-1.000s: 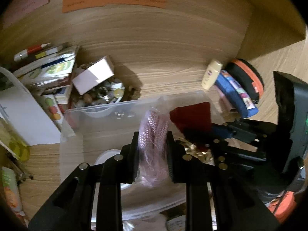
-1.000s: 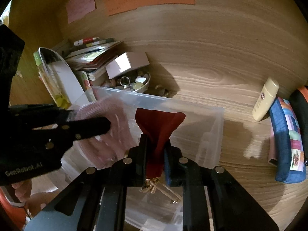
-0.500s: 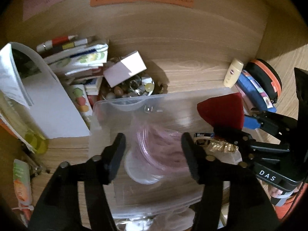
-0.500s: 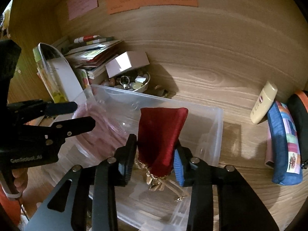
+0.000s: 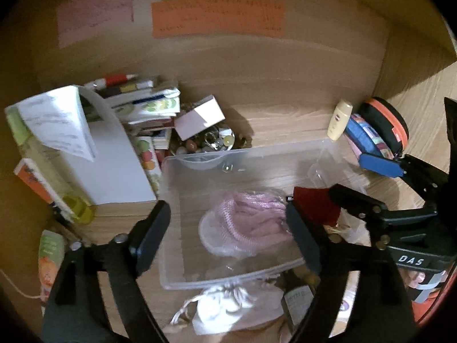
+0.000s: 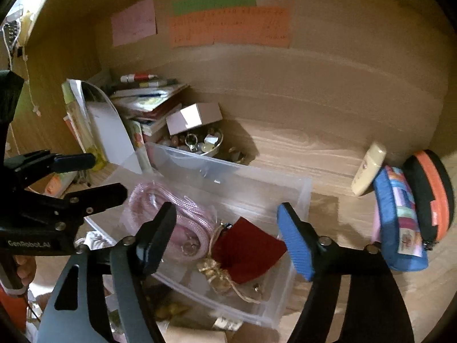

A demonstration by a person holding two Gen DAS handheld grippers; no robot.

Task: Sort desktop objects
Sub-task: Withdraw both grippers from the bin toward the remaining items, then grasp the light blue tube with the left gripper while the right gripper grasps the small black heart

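Pink cord bundle (image 5: pixel 251 217) and red pouch (image 6: pixel 248 248) lie binned below both tongs (spread wide, empty).

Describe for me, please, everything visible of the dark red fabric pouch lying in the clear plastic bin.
The dark red fabric pouch looks like matte, velvety cloth, flat and roughly square, lying tilted on the floor of the clear plastic bin. A gold gathered trim bunches at its lower left edge, beside the bagged pink braided cord. Neither gripper holds it: the right gripper hangs open above it, and the left gripper is open too. Its underside is hidden.
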